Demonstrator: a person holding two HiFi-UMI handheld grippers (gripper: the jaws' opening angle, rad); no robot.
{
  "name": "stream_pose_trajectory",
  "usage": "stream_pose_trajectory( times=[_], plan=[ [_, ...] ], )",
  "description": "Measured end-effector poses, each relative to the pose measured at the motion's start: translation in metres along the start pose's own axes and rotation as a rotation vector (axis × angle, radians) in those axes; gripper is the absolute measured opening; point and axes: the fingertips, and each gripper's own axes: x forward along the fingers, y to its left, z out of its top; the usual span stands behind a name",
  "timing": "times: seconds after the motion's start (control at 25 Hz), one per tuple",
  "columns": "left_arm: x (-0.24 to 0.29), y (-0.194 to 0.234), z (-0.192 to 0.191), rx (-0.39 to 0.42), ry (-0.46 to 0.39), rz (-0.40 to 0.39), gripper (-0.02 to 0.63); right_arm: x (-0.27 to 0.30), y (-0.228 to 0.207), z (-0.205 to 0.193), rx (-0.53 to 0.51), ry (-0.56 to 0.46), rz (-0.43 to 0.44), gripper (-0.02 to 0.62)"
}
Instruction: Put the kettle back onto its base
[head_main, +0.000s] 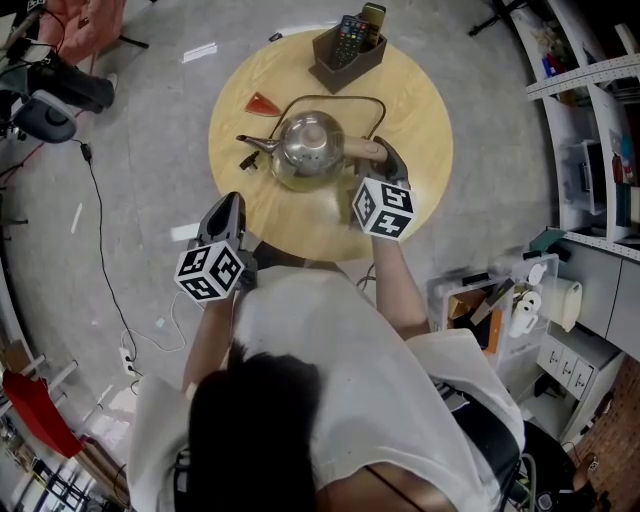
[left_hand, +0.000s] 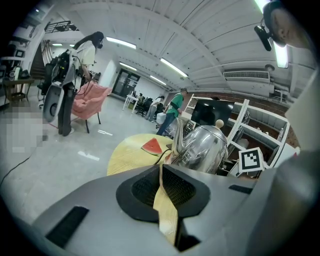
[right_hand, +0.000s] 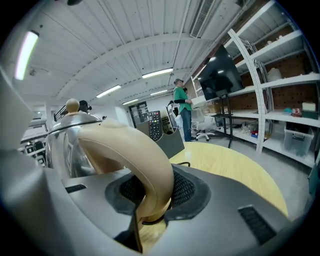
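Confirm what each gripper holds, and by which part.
The right gripper is clamped on the kettle by its beige handle. The left gripper holds nothing; its jaws are together, short of the kettle.

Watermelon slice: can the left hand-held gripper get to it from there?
Probably yes. The left hand-held gripper is empty at the near edge of the table, and the slice lies open on the far left. The spout of the kettle pokes near the way, so it may have to skirt it.

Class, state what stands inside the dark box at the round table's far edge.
A remote control with coloured buttons and a second, olive-topped item stand in the box. Its walls hide their lower ends.
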Motion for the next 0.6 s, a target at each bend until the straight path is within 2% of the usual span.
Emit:
stream_pose_trajectory(
  times=[0.16,0.6],
  plan=[
    [0.0000,-0.0007,0.0000,-0.006,-0.002,0.004,0.038,-0.0024,0.0063,0.0013,-0.085,-0.001,0.009,0.114],
    [0.0019,0.0011,-0.0014,-0.012,0.007,-0.006,0.038,-0.0023,0.0055,-0.0003,-0.081,-0.001,0.007,0.114]
  ],
)
